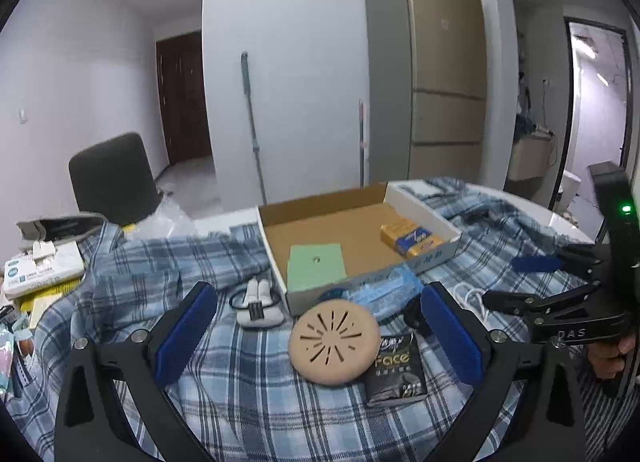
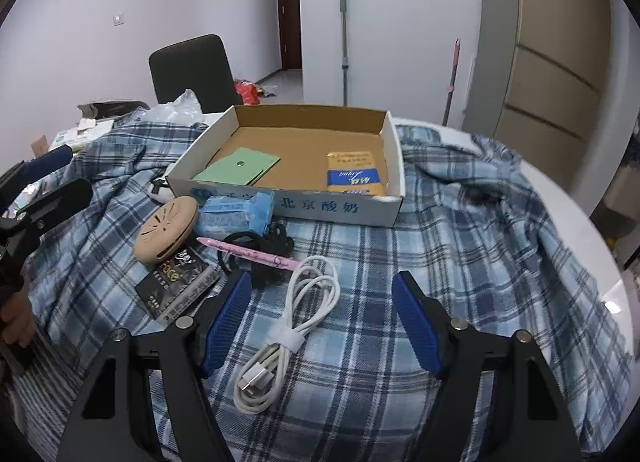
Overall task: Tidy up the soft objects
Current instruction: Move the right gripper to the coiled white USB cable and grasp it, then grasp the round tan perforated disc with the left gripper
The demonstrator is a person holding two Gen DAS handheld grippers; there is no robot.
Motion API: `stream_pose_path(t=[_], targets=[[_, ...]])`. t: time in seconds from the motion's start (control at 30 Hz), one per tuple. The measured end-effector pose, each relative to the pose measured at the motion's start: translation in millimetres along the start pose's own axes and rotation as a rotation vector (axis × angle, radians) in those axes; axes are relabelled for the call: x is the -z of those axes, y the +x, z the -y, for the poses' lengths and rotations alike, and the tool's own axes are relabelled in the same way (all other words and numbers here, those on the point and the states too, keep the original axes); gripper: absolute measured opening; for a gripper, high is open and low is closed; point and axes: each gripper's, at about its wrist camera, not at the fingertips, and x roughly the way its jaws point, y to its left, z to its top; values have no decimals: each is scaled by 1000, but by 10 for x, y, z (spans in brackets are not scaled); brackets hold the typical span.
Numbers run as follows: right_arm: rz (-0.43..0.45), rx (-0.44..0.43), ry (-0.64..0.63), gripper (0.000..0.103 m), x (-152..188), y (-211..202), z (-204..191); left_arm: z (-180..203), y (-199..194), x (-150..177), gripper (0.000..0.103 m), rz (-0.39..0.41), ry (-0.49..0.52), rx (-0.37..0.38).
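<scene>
Two grippers hovered over plaid cloth (image 2: 400,262), both with jaws apart, gripping nothing: left gripper (image 1: 320,326) around tan round pad (image 1: 334,342), right gripper (image 2: 320,322) around white cable (image 2: 292,326). Cardboard box (image 2: 340,206) sat just behind.

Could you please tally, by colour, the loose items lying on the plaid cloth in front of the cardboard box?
Tan: 1, round vented disc
Blue: 1, wrapped pack
Black: 2, "Face" sachet, clip
Pink: 1, pen
White: 1, coiled cable
Total: 6
</scene>
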Motion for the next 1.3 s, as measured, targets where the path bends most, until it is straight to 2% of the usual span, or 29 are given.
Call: stream_pose_path(t=[0.1,0.23,0.33,0.53,0.67,0.83,0.93,1.17,1.3], targets=[[-45,-13,-2,57,25,61,-17,-2,-34,-5,103,22,-4,4],[-93,-55,-6,47,56,127,-60,-96,-26,4,103,13,-79,11],[-110,-62,-1,46,70,166,-65,-127,10,16,103,-1,-95,-14],[-170,-73,2,44,111,299,-67,-108,9,28,103,6,-84,-18],[-205,-83,1,33,136,367,-84,-73,38,49,103,0,-60,-27],[-202,-74,-29,26,147,356,-135,-74,35,49,103,-3,-59,-2],[-192,-71,-33,22,145,331,-137,-91,87,58,103,-46,-67,20],[-139,-83,-20,22,104,221,-100,-122,235,91,103,-148,-68,29],[-148,-96,-18,22,110,239,-106,-160,338,129,103,-199,-88,43]])
